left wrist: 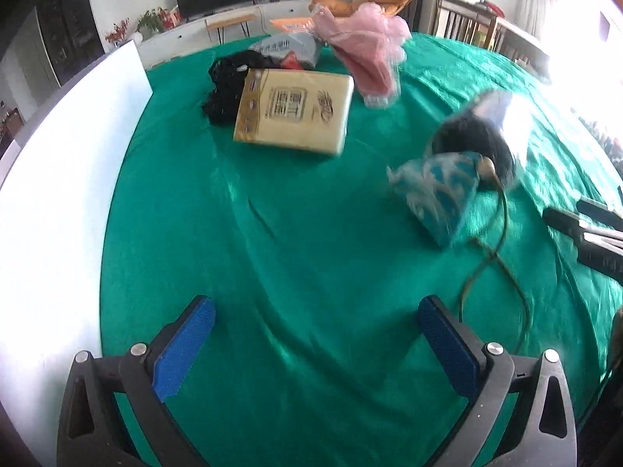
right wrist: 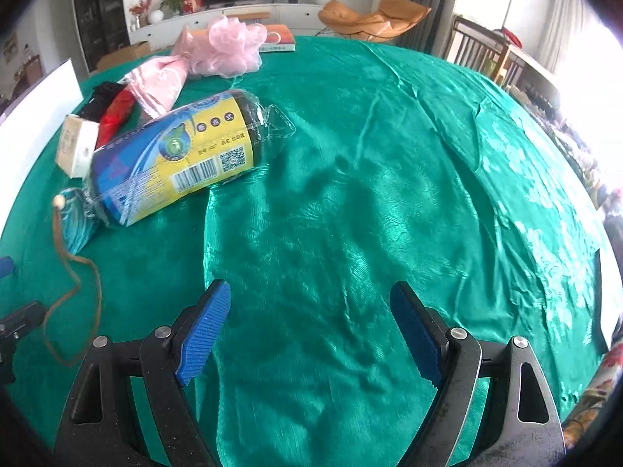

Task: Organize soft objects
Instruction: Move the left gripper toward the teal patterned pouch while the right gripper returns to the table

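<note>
Both grippers hover with ribbed blue pads spread apart and nothing between them over a shiny, wrinkled green satin cloth (right wrist: 350,194). Ahead of the left gripper (left wrist: 315,344) lie a flat tan tissue pack (left wrist: 296,111), black netting (left wrist: 226,89) and pink gauzy fabric (left wrist: 366,50). Ahead-left of the right gripper (right wrist: 307,334), a glossy plastic-wrapped cylindrical roll (right wrist: 175,155) touches a blue patterned drawstring pouch (right wrist: 76,218).

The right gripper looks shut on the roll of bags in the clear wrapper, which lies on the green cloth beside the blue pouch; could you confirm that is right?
Not quite: the right gripper is open and holds nothing, as the right wrist view shows. The roll of bags does lie on the green cloth beside the blue pouch.
</note>
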